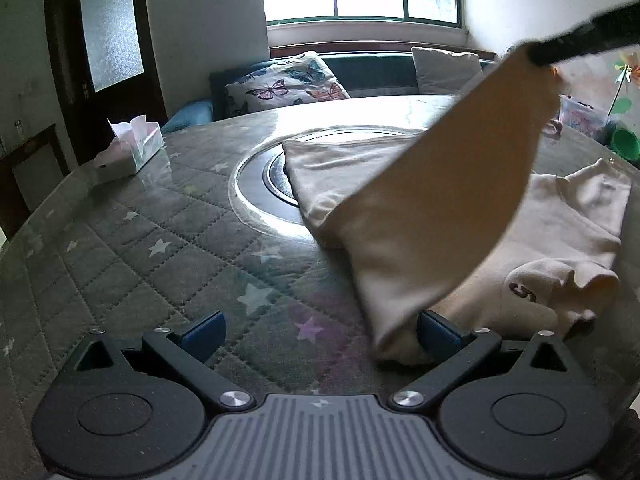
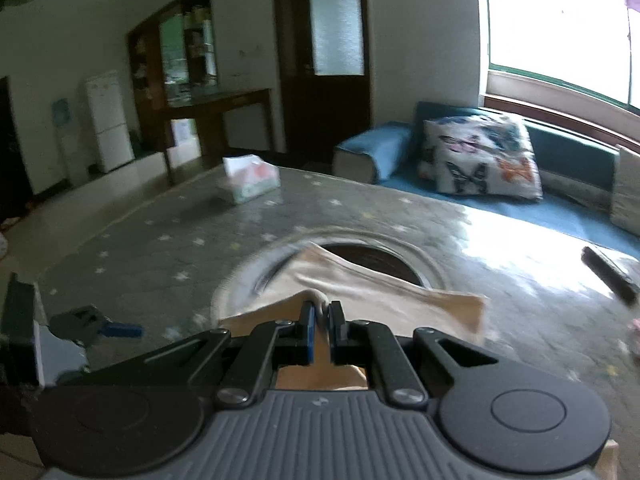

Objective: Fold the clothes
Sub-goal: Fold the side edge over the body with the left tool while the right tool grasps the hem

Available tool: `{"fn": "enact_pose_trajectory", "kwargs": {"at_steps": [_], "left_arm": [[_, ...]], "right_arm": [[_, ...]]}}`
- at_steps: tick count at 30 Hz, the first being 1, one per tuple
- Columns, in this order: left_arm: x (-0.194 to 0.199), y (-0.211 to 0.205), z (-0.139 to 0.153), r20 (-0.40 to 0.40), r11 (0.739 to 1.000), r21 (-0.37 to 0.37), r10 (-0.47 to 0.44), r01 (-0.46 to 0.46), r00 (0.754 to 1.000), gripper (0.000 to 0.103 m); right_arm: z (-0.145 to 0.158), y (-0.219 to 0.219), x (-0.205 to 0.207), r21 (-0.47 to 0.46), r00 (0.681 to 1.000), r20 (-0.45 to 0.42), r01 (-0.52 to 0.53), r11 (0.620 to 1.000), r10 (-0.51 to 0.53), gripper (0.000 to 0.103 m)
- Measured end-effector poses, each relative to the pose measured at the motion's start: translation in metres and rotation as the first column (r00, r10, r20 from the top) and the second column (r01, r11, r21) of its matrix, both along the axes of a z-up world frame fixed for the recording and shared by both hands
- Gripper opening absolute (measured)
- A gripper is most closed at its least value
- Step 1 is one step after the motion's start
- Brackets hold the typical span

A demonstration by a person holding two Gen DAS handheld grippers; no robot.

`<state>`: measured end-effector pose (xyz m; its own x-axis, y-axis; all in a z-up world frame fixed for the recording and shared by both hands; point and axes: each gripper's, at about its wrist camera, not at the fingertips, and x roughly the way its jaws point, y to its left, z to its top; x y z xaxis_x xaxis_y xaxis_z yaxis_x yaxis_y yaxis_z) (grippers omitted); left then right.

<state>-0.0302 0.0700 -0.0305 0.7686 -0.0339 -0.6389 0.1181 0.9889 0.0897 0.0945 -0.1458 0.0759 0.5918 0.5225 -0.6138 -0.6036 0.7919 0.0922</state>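
Right gripper (image 2: 320,314) clamped on a fold of the beige shirt (image 1: 432,216), lifting one flap toward 1 o'clock for folding over. Left gripper (image 1: 320,330) spread wide at 6 o'clock, beside the hem. Remainder of shirt flat on the table (image 1: 160,248).

**Round worktop, star-quilt cover under glass**

Worktop (image 1: 132,248) is round, with a grey quilted star-print cover under a glossy clear top. A circular inset ring (image 1: 256,184) sits at its centre. A beige garment (image 1: 400,216) lies on it from the centre ring toward the near right edge, covering part of the ring; one part is lifted off the surface. A tissue box (image 1: 128,152) stands near the far left edge. A green cup (image 1: 624,144) and pink clutter (image 1: 576,114), too blurred to identify, sit at the far right edge.
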Motion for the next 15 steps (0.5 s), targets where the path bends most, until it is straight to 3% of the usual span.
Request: {"fn": "enact_pose_trajectory", "kwargs": {"at_steps": [8, 15], "left_arm": [[0.002, -0.001, 0.001, -0.004, 1.000, 0.027, 0.000, 0.000, 1.000, 0.103], [0.003, 0.000, 0.003, -0.008, 0.999, 0.047, -0.002, 0.003, 1.000, 0.103]], "right_arm": [[-0.041, -0.030, 0.015, -0.048, 0.987, -0.104, 0.116, 0.992, -0.120, 0.007], [-0.065, -0.063, 0.026, -0.019, 0.964, -0.179, 0.194, 0.981, -0.195, 0.010]]}}
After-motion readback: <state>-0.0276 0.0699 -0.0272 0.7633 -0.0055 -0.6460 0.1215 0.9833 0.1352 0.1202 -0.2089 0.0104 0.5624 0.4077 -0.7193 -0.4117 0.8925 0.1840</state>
